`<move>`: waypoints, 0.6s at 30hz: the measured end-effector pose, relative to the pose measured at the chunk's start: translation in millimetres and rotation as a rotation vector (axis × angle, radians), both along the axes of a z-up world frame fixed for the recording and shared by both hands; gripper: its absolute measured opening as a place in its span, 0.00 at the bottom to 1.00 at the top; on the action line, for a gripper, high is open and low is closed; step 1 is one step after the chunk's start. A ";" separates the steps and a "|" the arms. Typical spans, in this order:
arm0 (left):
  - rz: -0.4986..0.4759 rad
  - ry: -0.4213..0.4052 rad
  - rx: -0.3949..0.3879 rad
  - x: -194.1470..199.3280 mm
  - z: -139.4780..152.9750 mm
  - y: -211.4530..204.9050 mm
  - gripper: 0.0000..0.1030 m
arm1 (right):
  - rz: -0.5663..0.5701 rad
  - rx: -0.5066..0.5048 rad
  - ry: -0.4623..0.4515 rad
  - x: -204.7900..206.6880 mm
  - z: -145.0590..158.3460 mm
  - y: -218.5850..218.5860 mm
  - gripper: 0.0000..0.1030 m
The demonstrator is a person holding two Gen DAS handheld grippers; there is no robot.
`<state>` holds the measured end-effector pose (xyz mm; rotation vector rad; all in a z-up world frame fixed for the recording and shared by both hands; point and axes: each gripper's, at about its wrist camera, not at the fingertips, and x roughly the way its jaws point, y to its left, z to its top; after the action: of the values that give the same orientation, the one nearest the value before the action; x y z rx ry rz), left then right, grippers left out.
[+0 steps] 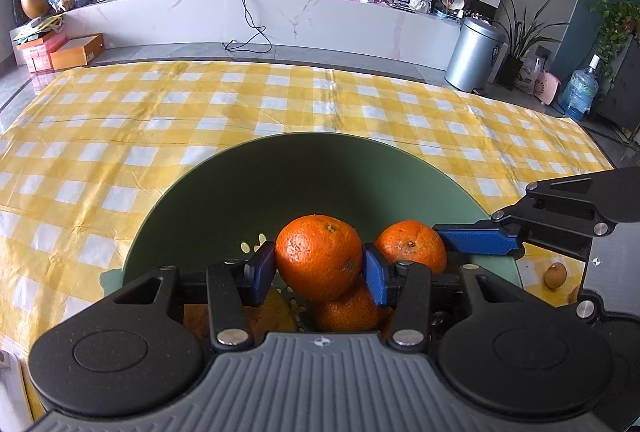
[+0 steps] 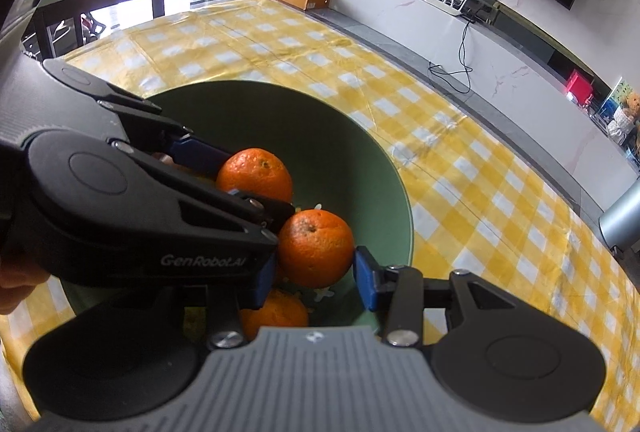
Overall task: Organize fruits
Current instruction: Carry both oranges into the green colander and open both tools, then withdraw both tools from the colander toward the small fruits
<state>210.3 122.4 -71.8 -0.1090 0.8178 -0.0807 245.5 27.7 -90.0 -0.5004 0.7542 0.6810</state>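
Mandarin (image 1: pixel 316 256) clamped in left gripper (image 1: pixel 318 268) above green bowl (image 1: pixel 280 168) interior; second mandarin (image 2: pixel 316 248) gripped by right gripper (image 2: pixel 314 282) near right rim. Lower gently onto pile, release separately.

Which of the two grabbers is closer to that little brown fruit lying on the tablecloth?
Right. The right gripper reaches over the bowl edge beside the brown fruit; the left gripper sits over the bowl's middle, an orange between its fingers.
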 end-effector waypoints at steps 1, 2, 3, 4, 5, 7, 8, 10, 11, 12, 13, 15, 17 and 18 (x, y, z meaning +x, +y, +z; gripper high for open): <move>0.003 0.000 -0.002 -0.3 0.0 0.3 0.55 | -0.001 -0.001 0.002 -0.1 0.3 0.1 0.39; 0.005 -0.001 -0.005 -0.4 0.5 0.3 0.56 | -0.003 0.000 0.006 0.3 0.8 0.0 0.39; 0.007 -0.004 -0.011 -0.9 1.1 1.0 0.56 | -0.008 0.003 0.007 0.7 1.4 -0.6 0.40; 0.010 -0.005 -0.019 -1.1 1.5 2.0 0.56 | -0.013 0.010 0.010 1.3 2.5 -1.4 0.42; 0.014 -0.006 -0.029 -1.2 1.9 3.3 0.57 | -0.017 0.018 0.015 1.7 3.8 -2.4 0.44; 0.020 -0.012 -0.040 -2.2 3.0 5.4 0.60 | -0.021 0.032 0.022 1.5 6.5 -3.7 0.49; 0.024 -0.018 -0.040 -2.9 3.9 6.3 0.62 | -0.022 0.034 0.020 0.9 7.6 -3.9 0.50; 0.030 -0.038 -0.039 -5.2 6.9 7.1 0.66 | -0.022 0.034 0.014 -0.6 10.1 -4.3 0.50; 0.029 -0.047 -0.042 -6.2 8.7 7.2 0.69 | -0.022 0.036 0.012 -1.3 11.6 -4.6 0.50; 0.029 -0.057 -0.047 -7.3 10.6 7.4 0.71 | -0.023 0.039 0.009 -1.9 13.1 -5.1 0.51; 0.029 -0.063 -0.051 -8.2 12.4 7.3 0.71 | -0.023 0.043 0.006 -3.0 14.8 -5.7 0.54; 0.029 -0.075 -0.053 -11.1 15.9 7.5 0.74 | -0.026 0.050 -0.007 -5.6 18.6 -7.6 0.58; 0.036 -0.092 -0.048 -16.3 19.7 6.8 0.76 | -0.030 0.056 -0.022 -8.9 22.4 -10.1 0.60; 0.038 -0.101 -0.044 -19.3 21.7 6.2 0.76 | -0.035 0.061 -0.031 -10.9 24.4 -11.8 0.61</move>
<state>191.0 128.6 -50.1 -0.1608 0.7132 -0.0678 234.7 15.9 -65.7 -0.4404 0.7096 0.6602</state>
